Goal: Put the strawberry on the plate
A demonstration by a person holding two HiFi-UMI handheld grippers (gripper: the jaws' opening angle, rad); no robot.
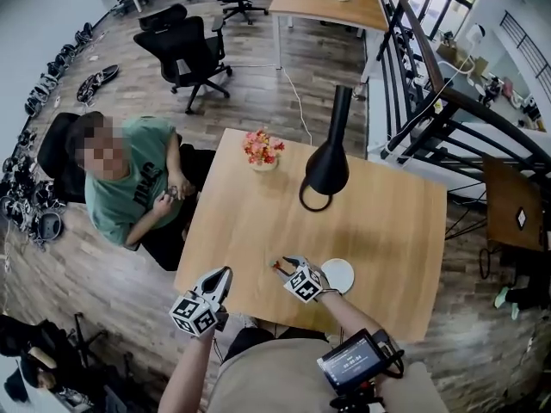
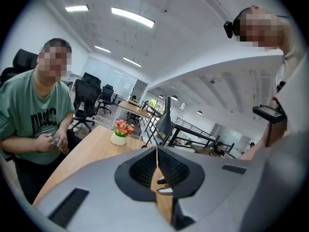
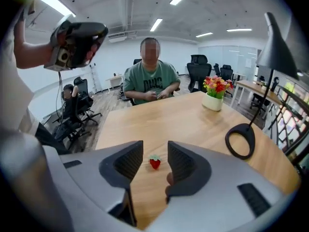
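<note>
A small red strawberry lies on the wooden table near its front edge. To its right sits a round white plate, bare. My right gripper is open and points down at the strawberry, which shows in the gap just beyond the fingertips, untouched. My left gripper is shut on nothing and hangs off the table's front left corner; it also shows in the right gripper view, as the left gripper held high.
A black desk lamp with a ring base stands mid-table. A flower pot sits at the far side. A person in a green shirt sits at the table's left edge. Office chairs and a railing surround the table.
</note>
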